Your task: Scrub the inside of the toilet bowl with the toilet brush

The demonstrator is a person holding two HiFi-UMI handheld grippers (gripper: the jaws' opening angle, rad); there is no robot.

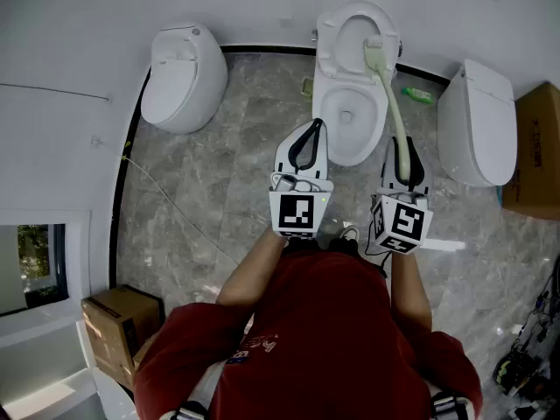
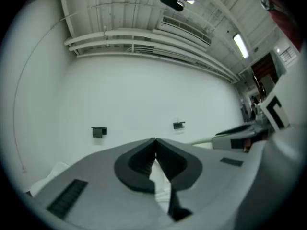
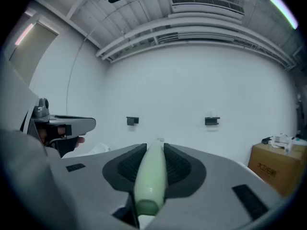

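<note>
Toilets, three, in a row along the far wall.
- The left toilet (image 1: pixel 182 75) and the right toilet (image 1: pixel 477 122) have their lids down.
- The middle toilet (image 1: pixel 343 138) is open, with water showing in the bowl.

Toilet brush (image 1: pixel 391 101), one, with a pale green handle.
- The right tool (image 1: pixel 404 143) is clamped on the near end of the handle.
- The shaft runs far and leftward, and the head lies at the far right of the middle bowl's rim. We cannot tell whether it touches.

Left tool (image 1: pixel 315 123), one.
- Its jaws are closed tip to tip with nothing between them.
- It hangs over the near left edge of the middle toilet, just beside the right tool.

Around the toilets:
- One small green item (image 1: pixel 417 94) lies on the grey stone floor (image 1: pixel 245 156), between the middle and right toilets.
- One small object (image 1: pixel 307 86) lies left of the middle toilet. We cannot identify it.
- One thin cable (image 1: pixel 175 206) trails across the floor at left.
- Of two cardboard boxes, one box (image 1: pixel 121 324) is near left and the other box (image 1: pixel 535 151) is far right, beyond the right toilet.
- Two dark wall brackets are on the wall, one bracket (image 3: pixel 132 120) to the left and one bracket (image 3: pixel 211 121) to the right.
</note>
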